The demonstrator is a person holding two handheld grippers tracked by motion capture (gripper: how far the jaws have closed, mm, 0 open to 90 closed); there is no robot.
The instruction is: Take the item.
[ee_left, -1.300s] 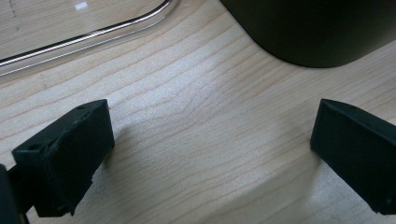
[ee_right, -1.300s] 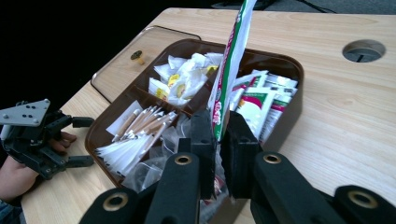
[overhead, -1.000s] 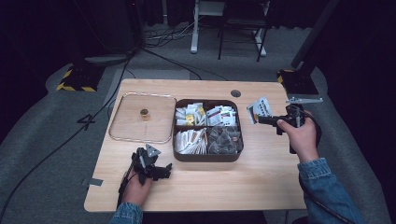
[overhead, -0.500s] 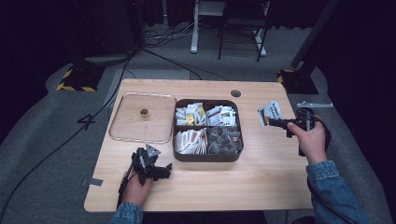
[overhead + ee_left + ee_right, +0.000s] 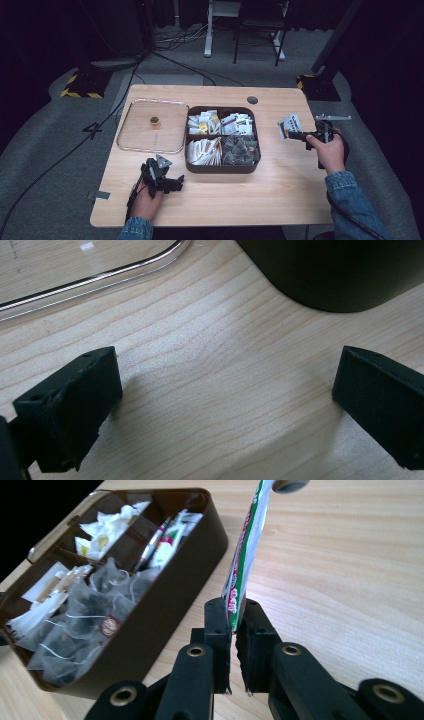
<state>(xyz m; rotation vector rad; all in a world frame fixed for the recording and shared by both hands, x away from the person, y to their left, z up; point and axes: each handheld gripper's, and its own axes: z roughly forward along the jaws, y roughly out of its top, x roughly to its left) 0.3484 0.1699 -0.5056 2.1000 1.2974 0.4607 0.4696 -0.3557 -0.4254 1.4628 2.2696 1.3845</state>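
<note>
A dark brown compartment box of tea bags and sachets stands mid-table. My right gripper hovers to the right of it, shut on a flat white sachet with red and green print, held on edge above the wood. My left gripper rests on the table near the front left, in front of the box's corner. Its jaws stand wide open over bare wood.
A clear lid with a small brass knob lies flat left of the box. A cable hole sits near the table's back edge. Table legs, a chair and cables are on the floor behind.
My right hand has carried the sachet down and rightward, away from the box. The left hand has kept still.
</note>
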